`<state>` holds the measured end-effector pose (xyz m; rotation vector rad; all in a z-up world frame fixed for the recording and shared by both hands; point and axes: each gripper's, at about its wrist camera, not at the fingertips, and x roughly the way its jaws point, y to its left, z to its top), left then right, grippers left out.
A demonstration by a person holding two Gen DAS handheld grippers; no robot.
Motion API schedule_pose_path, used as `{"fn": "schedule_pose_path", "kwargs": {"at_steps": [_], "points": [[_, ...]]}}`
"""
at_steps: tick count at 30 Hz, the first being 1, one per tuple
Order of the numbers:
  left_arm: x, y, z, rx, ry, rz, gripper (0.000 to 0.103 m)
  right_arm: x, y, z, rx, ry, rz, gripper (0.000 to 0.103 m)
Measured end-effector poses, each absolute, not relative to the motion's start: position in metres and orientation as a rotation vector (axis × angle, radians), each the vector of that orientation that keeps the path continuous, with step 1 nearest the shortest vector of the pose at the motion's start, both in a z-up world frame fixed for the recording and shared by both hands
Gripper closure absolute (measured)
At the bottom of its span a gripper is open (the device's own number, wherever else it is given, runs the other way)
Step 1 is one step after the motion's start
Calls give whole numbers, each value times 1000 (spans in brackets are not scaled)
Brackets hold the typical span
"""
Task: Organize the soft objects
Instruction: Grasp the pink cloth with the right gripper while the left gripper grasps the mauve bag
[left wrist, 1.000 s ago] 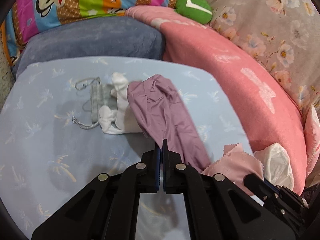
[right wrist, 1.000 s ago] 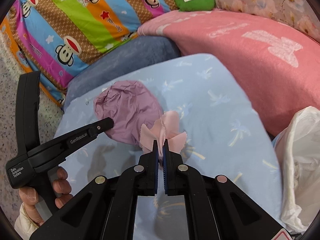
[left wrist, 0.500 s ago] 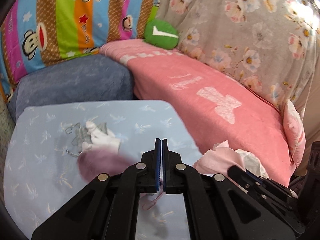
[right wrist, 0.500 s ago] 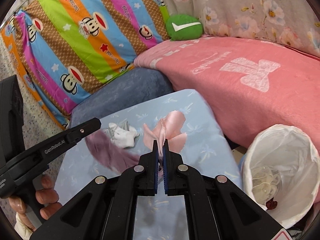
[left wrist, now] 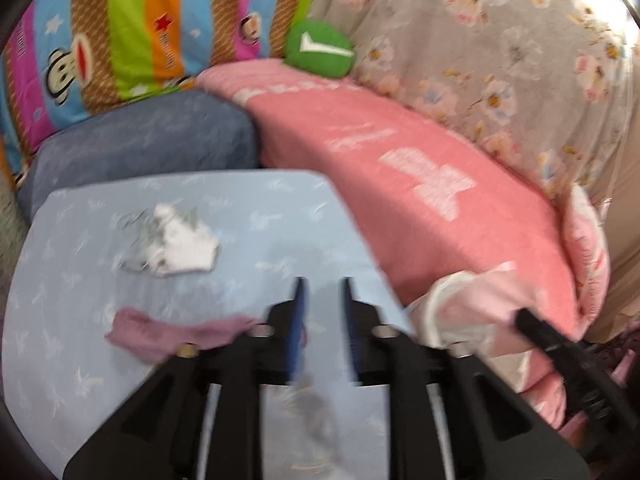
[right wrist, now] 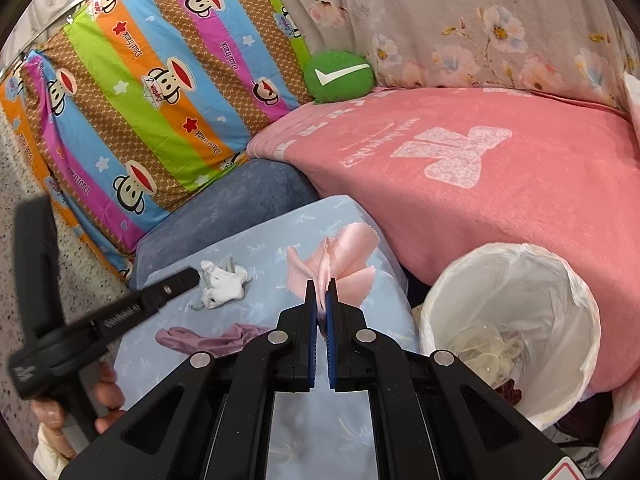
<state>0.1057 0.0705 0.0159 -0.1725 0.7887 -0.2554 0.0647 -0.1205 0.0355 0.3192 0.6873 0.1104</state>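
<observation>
Risk sits with the right claw (right wrist: 320,294): it pinches the pink cloth (right wrist: 334,258) by one thin fold above the worktop (right wrist: 280,240), so it may slip. Left claw (left wrist: 322,300) is opening, empty; purple cloth (left wrist: 160,334) lies below.
</observation>
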Motion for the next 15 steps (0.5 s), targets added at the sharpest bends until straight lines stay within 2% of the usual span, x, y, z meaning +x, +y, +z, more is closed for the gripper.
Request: {"fn": "schedule_pose_path", "kwargs": {"at_steps": [2,8,12,15], "points": [[102,85,-2,-151,789,-158,31,64,-119,28,321,701,116,99],[116,110,-49,-119,874,-83,26,75,-102,1,321,755,139,99],[130,101,-66,-79,910,-113,17,86,-92,-13,315,789,146,99],[140,91,-81,-49,946,-140,16,93,-87,-22,311,810,144,99]]}}
